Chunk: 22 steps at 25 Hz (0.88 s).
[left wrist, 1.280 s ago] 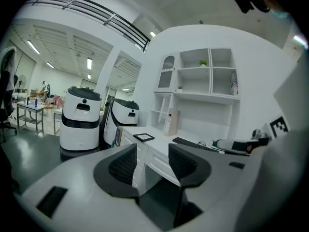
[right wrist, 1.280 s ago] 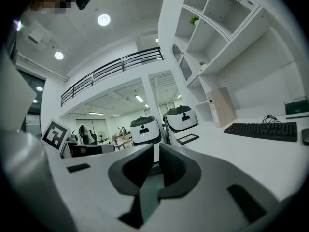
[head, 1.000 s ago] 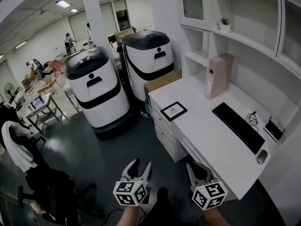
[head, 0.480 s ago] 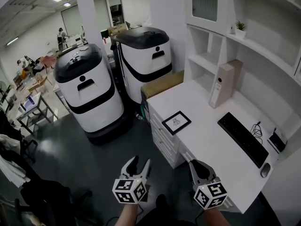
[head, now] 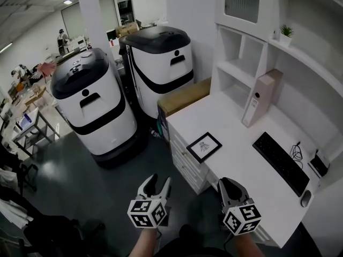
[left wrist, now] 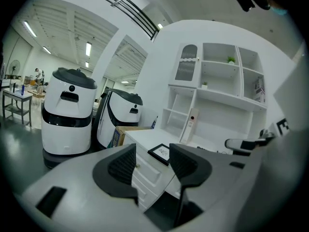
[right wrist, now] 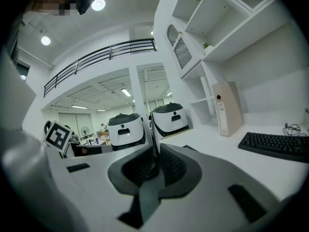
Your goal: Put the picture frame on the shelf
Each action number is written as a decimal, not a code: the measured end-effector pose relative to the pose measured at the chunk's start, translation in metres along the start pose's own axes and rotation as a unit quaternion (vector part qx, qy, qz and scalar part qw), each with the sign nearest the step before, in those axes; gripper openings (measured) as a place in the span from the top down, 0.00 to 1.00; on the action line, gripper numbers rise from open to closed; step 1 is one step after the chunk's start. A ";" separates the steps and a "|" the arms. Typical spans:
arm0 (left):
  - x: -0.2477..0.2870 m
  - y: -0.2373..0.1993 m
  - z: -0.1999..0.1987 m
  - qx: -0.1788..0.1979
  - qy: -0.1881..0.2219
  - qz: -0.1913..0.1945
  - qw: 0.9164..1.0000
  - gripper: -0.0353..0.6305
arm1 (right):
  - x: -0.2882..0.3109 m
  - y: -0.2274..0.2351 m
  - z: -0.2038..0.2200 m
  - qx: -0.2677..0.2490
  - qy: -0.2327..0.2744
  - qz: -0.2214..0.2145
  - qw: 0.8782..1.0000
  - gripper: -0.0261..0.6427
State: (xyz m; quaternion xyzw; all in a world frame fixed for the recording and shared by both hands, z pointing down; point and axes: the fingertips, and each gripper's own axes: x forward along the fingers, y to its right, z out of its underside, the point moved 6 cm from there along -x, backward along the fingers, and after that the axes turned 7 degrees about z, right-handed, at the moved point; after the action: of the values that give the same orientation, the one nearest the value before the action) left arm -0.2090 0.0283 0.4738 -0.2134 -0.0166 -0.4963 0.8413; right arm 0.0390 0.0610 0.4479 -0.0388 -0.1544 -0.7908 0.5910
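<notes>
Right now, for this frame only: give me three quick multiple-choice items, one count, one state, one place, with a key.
1. How many big white-and-black machines stand on the floor beside the desk?
A. one
B. two
C. four

2. How do the left gripper's jaws stand?
A. open, nothing between them
B. shut, empty
C. shut on a thing

3. Where is the picture frame?
A. atop a machine
B. flat on the desk
C. between the left gripper's jaws

Key:
1 B: the head view shows two side by side.
2 A: the left gripper view shows a clear gap between the pads.
3 B: it lies on the white top near the desk's front edge.
</notes>
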 end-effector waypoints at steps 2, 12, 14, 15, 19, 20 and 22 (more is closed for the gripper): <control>0.009 -0.006 -0.001 -0.011 -0.003 0.008 1.000 0.66 | 0.008 0.002 -0.002 -0.001 -0.001 0.007 1.000 0.92; 0.051 -0.021 0.006 -0.059 -0.030 0.032 0.997 0.66 | 0.032 0.010 -0.002 0.007 -0.011 0.035 0.999 0.92; 0.059 -0.022 0.010 -0.073 -0.036 0.035 0.996 0.66 | 0.034 0.011 -0.002 0.007 -0.014 0.036 0.999 0.92; 0.062 -0.023 0.012 -0.080 -0.038 0.037 0.995 0.66 | 0.035 0.012 -0.002 0.007 -0.016 0.036 0.999 0.92; 0.076 -0.024 0.020 -0.115 -0.054 0.053 0.990 0.66 | 0.042 0.014 -0.005 0.005 -0.019 0.037 0.999 0.92; 0.080 -0.024 0.023 -0.126 -0.058 0.058 0.989 0.66 | 0.044 0.015 -0.005 0.005 -0.020 0.036 0.999 0.92; 0.086 -0.025 0.027 -0.143 -0.063 0.062 0.986 0.66 | 0.048 0.016 -0.005 0.004 -0.022 0.035 0.999 0.92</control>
State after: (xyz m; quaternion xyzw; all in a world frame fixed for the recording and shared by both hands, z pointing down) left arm -0.1820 -0.0434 0.5273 -0.3633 0.0151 -0.4258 0.8285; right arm 0.0407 0.0112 0.4586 -0.0590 -0.1693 -0.7679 0.6150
